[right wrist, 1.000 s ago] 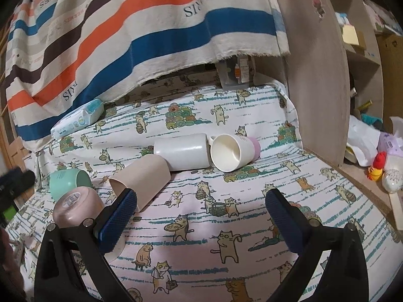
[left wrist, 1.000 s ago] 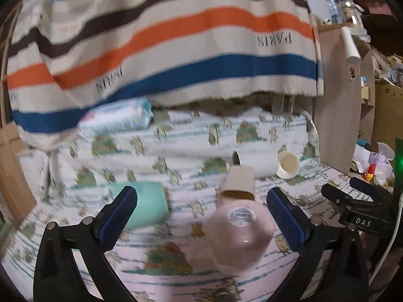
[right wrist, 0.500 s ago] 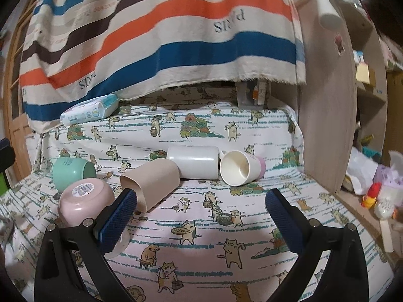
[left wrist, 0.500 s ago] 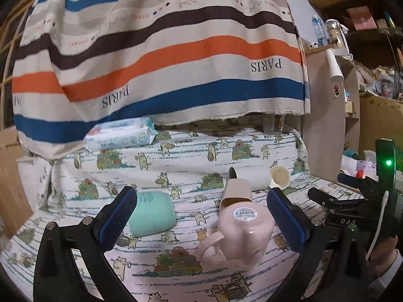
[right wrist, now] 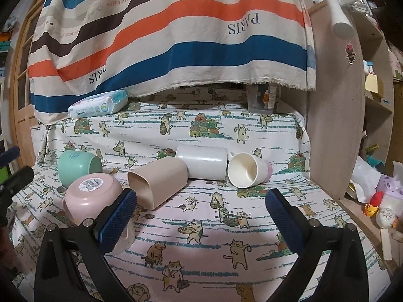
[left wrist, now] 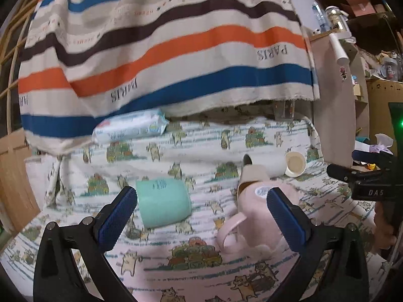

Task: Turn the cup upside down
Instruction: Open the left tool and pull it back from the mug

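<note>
Pink mug (left wrist: 257,216) is seen inverted on the cat-print cloth (right wrist: 201,229), just beside the tan cup (right wrist: 158,183). Left gripper (left wrist: 201,216) and right gripper (right wrist: 201,219) are held wide open, empty; the mug could be toppled if clipped by a finger.

Left wrist view blurred by motion; print on cat-pattern cloth (left wrist: 151,264) smeared, I cannot read label on green cup (left wrist: 162,205). Pink mug (left wrist: 254,219) partly behind own right finger pad (left wrist: 284,219); its rim hidden, so I cannot tell contact with cloth. Beige cup (left wrist: 250,176) mostly behind pink mug. In right wrist view, pink mug's lower side and handle hidden by finger pad (right wrist: 117,220). Sticker text on mug base too small. Shelf clutter (right wrist: 377,201) at right edge cut off, indistinct.
</note>
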`<move>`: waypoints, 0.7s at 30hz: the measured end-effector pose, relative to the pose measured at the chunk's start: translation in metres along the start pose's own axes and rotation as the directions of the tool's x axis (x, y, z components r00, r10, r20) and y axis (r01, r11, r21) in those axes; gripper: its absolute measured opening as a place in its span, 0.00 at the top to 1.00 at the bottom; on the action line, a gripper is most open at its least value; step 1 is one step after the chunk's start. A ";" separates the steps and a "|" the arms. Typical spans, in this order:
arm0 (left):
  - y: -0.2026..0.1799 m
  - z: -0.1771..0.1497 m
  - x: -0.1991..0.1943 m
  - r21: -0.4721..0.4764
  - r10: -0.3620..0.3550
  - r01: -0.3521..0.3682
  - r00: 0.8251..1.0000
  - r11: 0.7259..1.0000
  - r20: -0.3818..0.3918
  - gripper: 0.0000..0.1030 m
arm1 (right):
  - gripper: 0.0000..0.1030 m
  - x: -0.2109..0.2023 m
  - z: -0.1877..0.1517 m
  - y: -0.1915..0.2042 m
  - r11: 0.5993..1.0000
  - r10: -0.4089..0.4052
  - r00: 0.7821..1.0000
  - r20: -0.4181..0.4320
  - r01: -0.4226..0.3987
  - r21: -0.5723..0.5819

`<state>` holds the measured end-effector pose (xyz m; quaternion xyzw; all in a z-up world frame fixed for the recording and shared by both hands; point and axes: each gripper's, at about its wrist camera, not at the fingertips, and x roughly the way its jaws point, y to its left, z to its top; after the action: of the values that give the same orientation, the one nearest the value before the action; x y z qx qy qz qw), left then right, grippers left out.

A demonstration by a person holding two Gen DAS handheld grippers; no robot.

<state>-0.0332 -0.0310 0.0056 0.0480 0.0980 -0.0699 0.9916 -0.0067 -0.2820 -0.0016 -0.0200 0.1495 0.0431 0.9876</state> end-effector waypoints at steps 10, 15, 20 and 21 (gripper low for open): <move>0.014 -0.006 0.018 -0.080 -0.015 0.006 0.994 0.997 -0.104 0.01 | 0.00 -0.001 0.000 -0.001 1.000 -0.010 1.000 0.007 0.010 0.001; 0.018 -0.007 0.017 -0.094 -0.001 -0.008 0.995 0.996 -0.098 0.01 | 0.00 -0.001 0.000 -0.001 1.000 -0.013 1.000 0.005 0.013 0.003; 0.019 -0.006 0.018 -0.095 0.000 -0.009 0.995 0.995 -0.100 0.01 | 0.00 -0.001 0.000 -0.002 1.000 -0.013 1.000 0.005 0.013 0.003; 0.019 -0.006 0.018 -0.097 0.007 -0.016 0.995 0.995 -0.101 0.01 | 0.00 -0.001 0.000 -0.002 1.000 -0.013 1.000 0.005 0.013 0.003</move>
<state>-0.0141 -0.0134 -0.0026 0.0035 0.1509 -0.0568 0.9869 -0.0073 -0.2836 -0.0017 -0.0193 0.1470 0.0366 0.9883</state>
